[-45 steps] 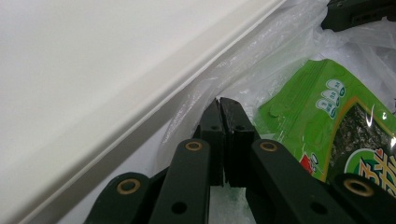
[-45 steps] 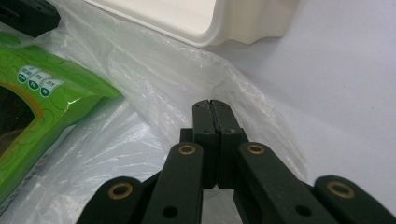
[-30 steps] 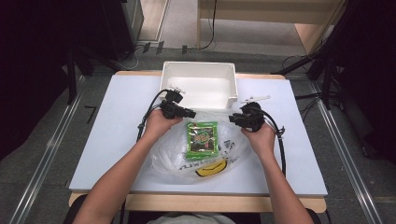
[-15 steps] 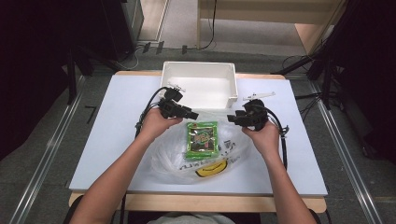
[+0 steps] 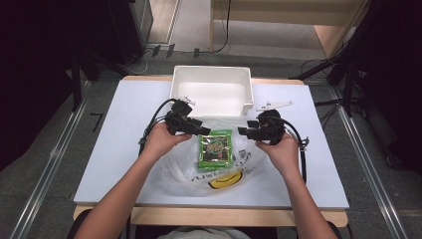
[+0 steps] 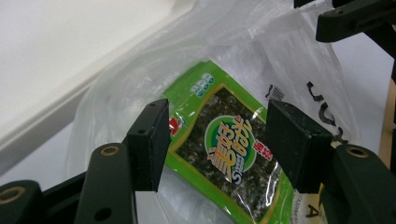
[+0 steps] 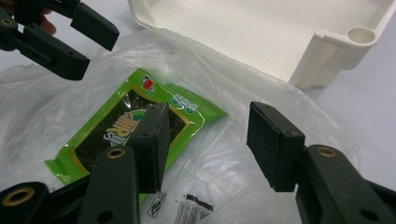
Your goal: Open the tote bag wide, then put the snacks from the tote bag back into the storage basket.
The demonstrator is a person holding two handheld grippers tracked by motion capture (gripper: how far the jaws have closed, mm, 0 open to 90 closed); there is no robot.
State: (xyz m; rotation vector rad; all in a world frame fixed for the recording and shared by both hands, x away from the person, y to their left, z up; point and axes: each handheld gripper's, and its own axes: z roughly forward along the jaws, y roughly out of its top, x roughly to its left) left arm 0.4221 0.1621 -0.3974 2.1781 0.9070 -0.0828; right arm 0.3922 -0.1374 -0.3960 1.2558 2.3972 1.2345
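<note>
grey floor, dark surroundings, pale wooden furniture behind white table

A white-topped table with a wooden front edge is seen from above. A white open bin is set at its far middle. Just before the bin, a clear plastic bag is spread flat, with a green snack packet lying on it.

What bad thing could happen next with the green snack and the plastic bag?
The green packet lies on the thin bag, and both grippers, left and right, have just been opening with nothing between the jaws. A grab at the bag might pull it and slide the packet off. The bag could also tear, or snag on the white bin close behind.
</note>
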